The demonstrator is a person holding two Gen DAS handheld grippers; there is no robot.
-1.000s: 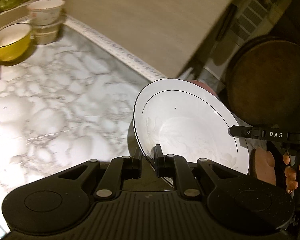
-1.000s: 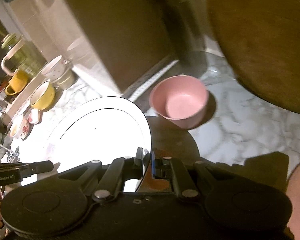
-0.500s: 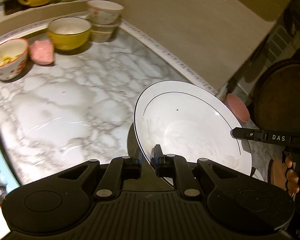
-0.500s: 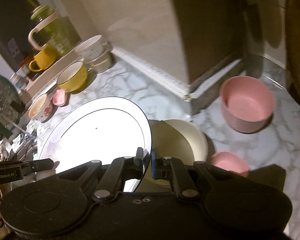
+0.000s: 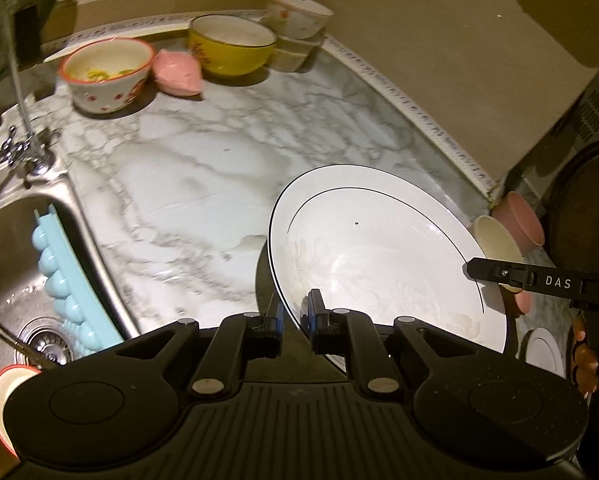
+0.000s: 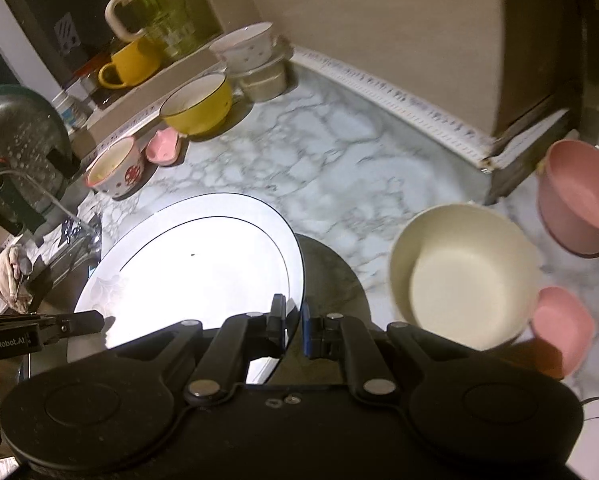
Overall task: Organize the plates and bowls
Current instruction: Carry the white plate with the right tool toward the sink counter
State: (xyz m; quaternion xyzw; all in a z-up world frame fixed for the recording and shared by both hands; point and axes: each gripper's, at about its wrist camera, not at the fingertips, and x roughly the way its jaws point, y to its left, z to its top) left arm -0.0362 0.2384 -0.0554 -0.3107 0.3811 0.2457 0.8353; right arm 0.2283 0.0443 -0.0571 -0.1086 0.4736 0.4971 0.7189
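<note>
A large white plate (image 5: 379,256) with a thin dark ring hangs above the marble counter (image 5: 203,168), held by both grippers. My left gripper (image 5: 295,316) is shut on its near-left rim. On the opposite rim of the plate (image 6: 195,264) my right gripper (image 6: 293,320) is shut too. The tip of the other gripper shows at the plate's far edge in each view. A cream bowl (image 6: 463,276), a pink bowl (image 6: 579,200) and a small pink dish (image 6: 559,328) stand to the right.
At the back stand a yellow bowl (image 5: 231,48), a spotted bowl (image 5: 107,74), a pink dish (image 5: 179,72) and a white bowl on a stack (image 5: 299,12). A steel sink (image 5: 23,264) with a light blue tray lies left. A dark round board (image 5: 587,208) is right.
Both grippers have carried the plate leftward along the counter. The sink and the back row of bowls have come into view, and the dark round board has slid off to the right.
</note>
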